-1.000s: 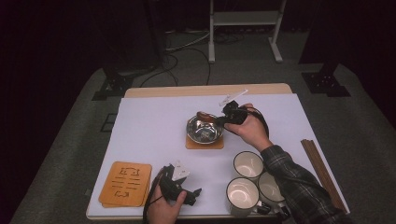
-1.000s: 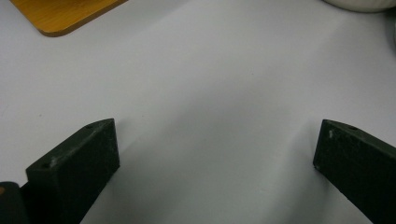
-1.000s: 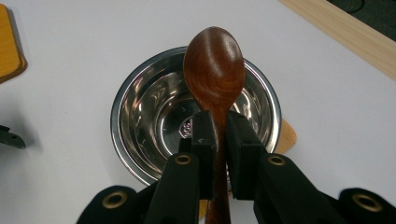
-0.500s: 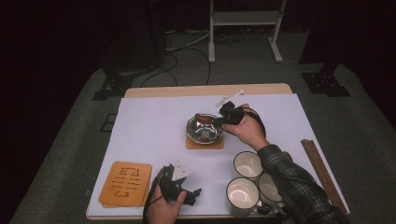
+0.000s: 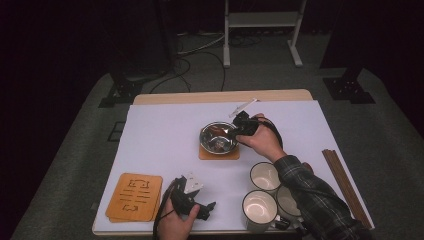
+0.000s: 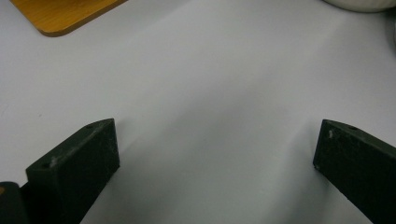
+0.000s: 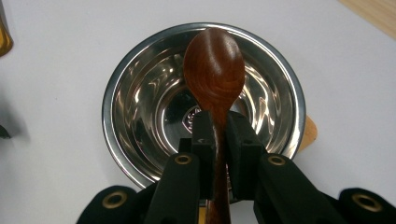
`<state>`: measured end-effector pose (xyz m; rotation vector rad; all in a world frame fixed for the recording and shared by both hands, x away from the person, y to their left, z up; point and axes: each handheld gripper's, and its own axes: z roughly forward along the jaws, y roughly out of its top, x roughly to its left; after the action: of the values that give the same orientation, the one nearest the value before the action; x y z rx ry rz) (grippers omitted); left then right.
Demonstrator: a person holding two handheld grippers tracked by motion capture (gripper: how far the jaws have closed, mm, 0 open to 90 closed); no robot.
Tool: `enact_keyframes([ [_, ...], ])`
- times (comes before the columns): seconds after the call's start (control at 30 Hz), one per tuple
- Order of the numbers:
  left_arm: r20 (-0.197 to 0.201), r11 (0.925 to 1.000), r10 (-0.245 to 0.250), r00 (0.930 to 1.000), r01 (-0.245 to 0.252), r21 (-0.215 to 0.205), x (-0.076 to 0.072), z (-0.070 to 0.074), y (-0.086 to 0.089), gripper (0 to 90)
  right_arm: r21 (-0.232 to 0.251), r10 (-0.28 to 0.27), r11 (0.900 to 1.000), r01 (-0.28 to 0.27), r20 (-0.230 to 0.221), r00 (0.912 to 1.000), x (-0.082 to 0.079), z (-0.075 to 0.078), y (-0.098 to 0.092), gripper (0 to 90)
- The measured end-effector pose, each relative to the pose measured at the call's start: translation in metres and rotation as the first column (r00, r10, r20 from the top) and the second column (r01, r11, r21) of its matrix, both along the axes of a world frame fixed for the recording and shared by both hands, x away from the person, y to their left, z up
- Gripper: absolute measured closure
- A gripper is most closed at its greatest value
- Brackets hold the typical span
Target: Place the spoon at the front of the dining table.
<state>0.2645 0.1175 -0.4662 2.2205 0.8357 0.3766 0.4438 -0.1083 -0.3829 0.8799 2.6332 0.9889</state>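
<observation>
Room dark; light falls mainly on the counter, which has a white top with a wooden edge. Grey carpet floor surrounds it. Black cables trail behind. White metal frame stands at rear; dark stand bases sit either side.

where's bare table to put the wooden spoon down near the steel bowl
Bare white table lies left of the steel bowl, up to the far edge and down toward the wooden board. A smaller bare patch lies beyond the bowl's right side. It is crowded at the near right, where three mugs cluster, with chopsticks beside them.
</observation>
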Motion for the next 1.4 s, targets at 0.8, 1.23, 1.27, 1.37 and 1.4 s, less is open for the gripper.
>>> enact_keyframes([
  [0.8,0.001,1.0,0.0,1.0,0.0,0.001,0.0,0.0,0.0,0.0,-0.046,0.011,0.999,-0.012,-0.032,0.9994,0.001,-0.011,0.006,81.7],
  [1.23,0.001,1.0,0.0,1.0,0.0,0.001,0.0,0.0,0.0,0.0,-0.063,0.019,0.998,-0.022,-0.05,0.9986,0.001,-0.014,0.007,81.7],
  [1.27,0.0,1.0,0.0,1.0,0.0,0.001,0.0,0.0,0.0,0.0,-0.063,0.019,0.998,-0.022,-0.051,0.9985,0.001,-0.014,0.008,81.7],
  [1.37,0.001,1.0,0.0,1.0,0.0,0.001,0.0,0.0,0.0,0.0,-0.069,0.02,0.997,-0.024,-0.053,0.9984,0.001,-0.014,0.008,81.7],
  [1.4,0.001,1.0,0.0,1.0,0.0,0.001,0.0,0.0,0.0,0.0,-0.072,0.023,0.997,-0.026,-0.052,0.9984,0.001,-0.014,0.008,81.7],
])
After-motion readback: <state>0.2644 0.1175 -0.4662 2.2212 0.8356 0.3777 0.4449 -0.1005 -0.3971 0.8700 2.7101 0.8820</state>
